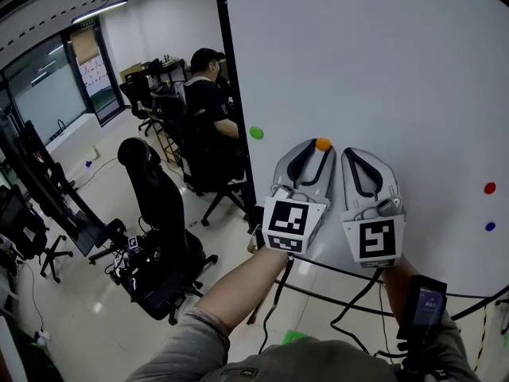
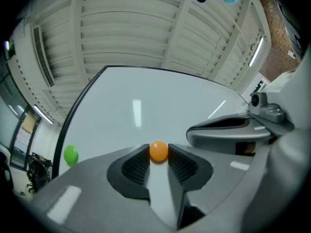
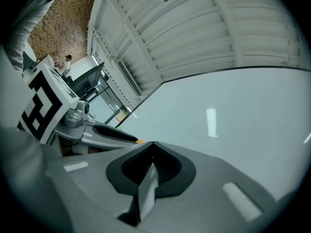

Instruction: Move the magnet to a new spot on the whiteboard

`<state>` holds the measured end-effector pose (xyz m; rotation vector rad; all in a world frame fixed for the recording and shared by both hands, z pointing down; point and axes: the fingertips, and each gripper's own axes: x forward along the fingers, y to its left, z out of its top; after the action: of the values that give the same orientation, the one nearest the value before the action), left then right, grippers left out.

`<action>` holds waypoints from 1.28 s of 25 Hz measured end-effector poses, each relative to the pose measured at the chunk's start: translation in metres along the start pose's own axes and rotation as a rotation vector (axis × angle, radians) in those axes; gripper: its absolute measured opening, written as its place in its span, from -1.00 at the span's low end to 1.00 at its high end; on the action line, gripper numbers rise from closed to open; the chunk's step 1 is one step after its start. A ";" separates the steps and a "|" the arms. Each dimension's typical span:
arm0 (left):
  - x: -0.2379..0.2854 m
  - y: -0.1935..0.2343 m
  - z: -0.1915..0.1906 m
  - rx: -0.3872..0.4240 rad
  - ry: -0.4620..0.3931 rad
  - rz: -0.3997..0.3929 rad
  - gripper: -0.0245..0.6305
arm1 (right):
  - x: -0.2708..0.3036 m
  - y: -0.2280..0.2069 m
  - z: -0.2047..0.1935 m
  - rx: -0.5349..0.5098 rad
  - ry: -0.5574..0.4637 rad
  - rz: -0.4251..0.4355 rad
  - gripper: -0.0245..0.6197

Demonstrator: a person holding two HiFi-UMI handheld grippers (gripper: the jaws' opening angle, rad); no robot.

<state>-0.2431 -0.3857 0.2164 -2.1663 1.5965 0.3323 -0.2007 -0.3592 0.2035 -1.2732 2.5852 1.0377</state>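
An orange round magnet [image 1: 323, 144] sits on the whiteboard [image 1: 382, 62], and my left gripper [image 1: 319, 148] is shut on it. In the left gripper view the orange magnet [image 2: 158, 151] is pinched between the two ribbed pads at their tips, against the whiteboard [image 2: 146, 110]. My right gripper [image 1: 355, 153] hangs just to the right of the left one, jaws shut with nothing between them; in its own view the right gripper [image 3: 152, 144] points at the bare whiteboard [image 3: 233, 115].
A green magnet [image 1: 256, 133] sits near the board's left edge, also seen as the green magnet [image 2: 71, 154]. A red magnet [image 1: 489, 188] and a blue magnet [image 1: 490, 227] are at the right. A seated person [image 1: 208, 102] and black office chairs [image 1: 163, 237] stand left of the board.
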 end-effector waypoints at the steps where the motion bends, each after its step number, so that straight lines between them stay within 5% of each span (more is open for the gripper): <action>1: 0.000 0.012 0.004 -0.009 -0.005 0.015 -0.56 | 0.005 0.003 0.004 -0.013 -0.006 0.007 -0.90; 16: -0.008 0.130 0.030 -0.082 -0.019 0.111 -0.56 | 0.088 0.066 0.050 -0.131 -0.055 0.068 -0.90; 32: -0.008 0.143 0.031 -0.065 -0.020 0.095 -0.56 | 0.107 0.073 0.060 -0.176 -0.039 0.061 -0.90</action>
<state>-0.3790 -0.4001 0.1646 -2.1320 1.7032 0.4399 -0.3363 -0.3646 0.1596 -1.2013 2.5673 1.3137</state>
